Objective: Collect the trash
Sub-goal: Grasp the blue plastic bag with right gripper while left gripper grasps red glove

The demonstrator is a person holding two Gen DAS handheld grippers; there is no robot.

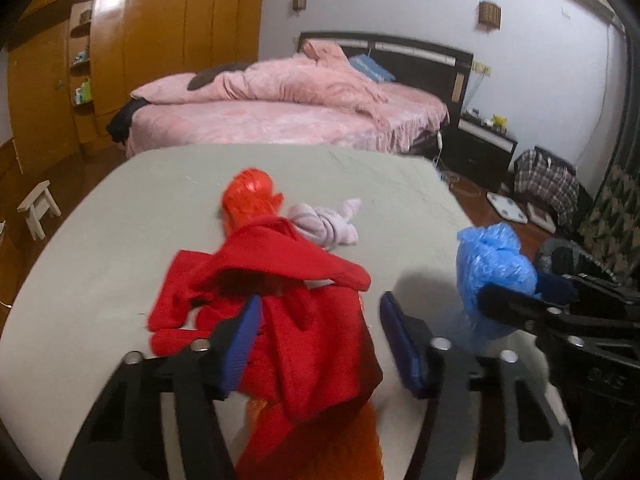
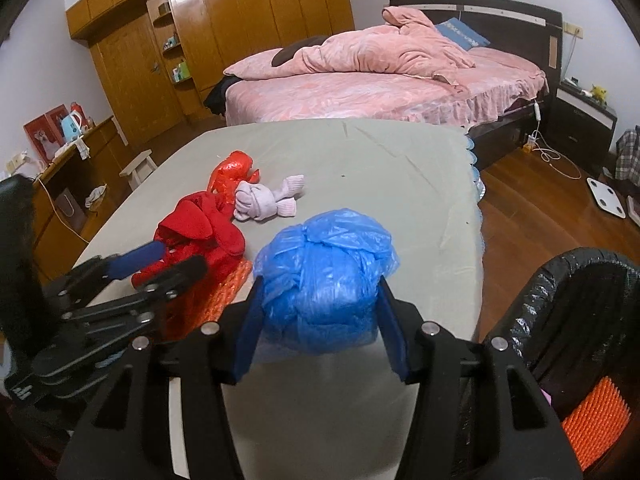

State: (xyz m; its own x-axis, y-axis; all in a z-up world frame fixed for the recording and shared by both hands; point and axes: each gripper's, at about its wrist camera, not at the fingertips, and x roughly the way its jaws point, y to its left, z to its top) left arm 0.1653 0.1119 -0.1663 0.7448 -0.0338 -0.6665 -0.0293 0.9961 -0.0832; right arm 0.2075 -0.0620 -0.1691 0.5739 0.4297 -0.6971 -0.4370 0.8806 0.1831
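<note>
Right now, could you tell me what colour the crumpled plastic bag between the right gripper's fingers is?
The bag is blue; the right wrist view shows it best.

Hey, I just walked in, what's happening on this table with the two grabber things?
A person is clearing trash off a grey table with a gripper in each hand. The right gripper is clamped on a crumpled blue plastic bag, with a black-lined bin just to its right. The left gripper sits around a red cloth, but its pads do not look pressed on it. An orange-red plastic bag and a pale pink sock bundle lie farther back.
</note>
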